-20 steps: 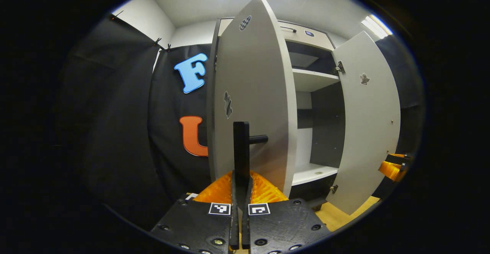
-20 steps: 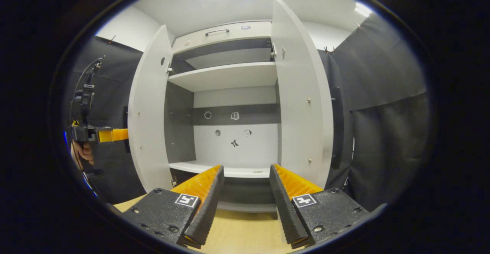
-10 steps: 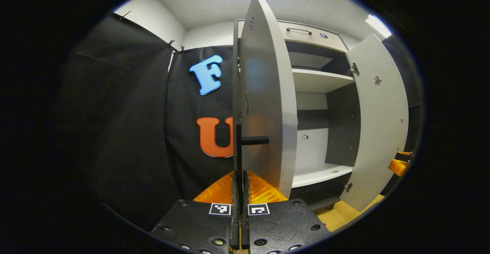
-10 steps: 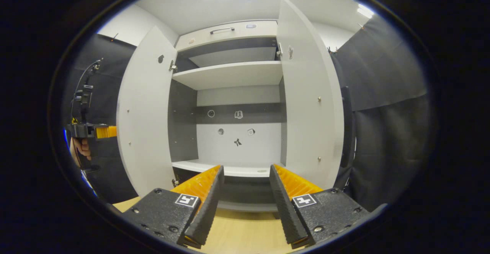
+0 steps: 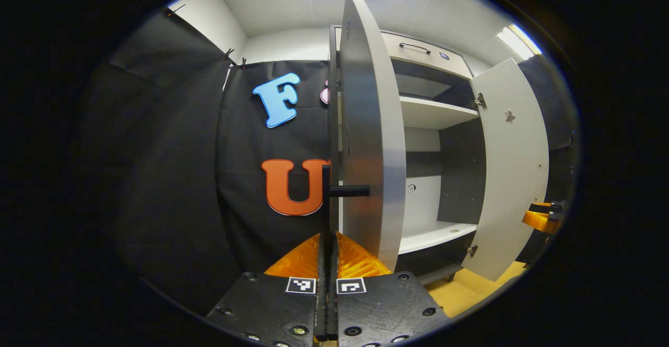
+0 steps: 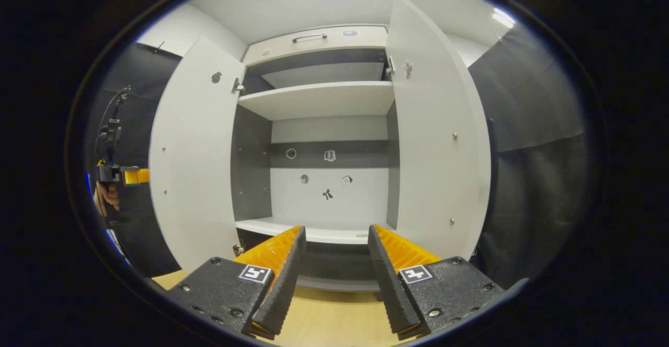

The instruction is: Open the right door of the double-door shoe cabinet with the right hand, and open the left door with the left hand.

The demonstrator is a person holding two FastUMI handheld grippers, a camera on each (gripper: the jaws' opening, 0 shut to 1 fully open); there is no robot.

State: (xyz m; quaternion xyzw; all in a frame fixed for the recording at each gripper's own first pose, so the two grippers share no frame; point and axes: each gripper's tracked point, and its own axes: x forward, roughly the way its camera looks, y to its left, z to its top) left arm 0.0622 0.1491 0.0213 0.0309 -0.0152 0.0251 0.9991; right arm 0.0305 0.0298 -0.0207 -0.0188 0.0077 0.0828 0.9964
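The white shoe cabinet (image 6: 324,101) has both doors swung out. In the left gripper view the left door (image 5: 373,143) is almost edge-on, and my left gripper (image 5: 327,240) is shut on its black bar handle (image 5: 326,180). The right door (image 5: 515,169) hangs wide open beyond it. In the right gripper view my right gripper (image 6: 336,229) is open with nothing between its fingers, facing the bare lower shelf (image 6: 313,229) between the left door (image 6: 193,159) and the right door (image 6: 439,138). The left gripper (image 6: 125,175) and the hand (image 6: 107,198) holding it sit behind the left door.
A drawer with a metal handle (image 6: 311,37) tops the cabinet. Small stickers (image 6: 327,194) dot its back wall. Black cloth walls (image 5: 172,153) flank both sides. Light wooden floor (image 6: 324,321) lies below the right gripper. The right gripper (image 5: 543,216) peeks past the right door.
The left door has swung further outward with my left gripper still clamped on its handle. The right gripper stays open in front of the cabinet.
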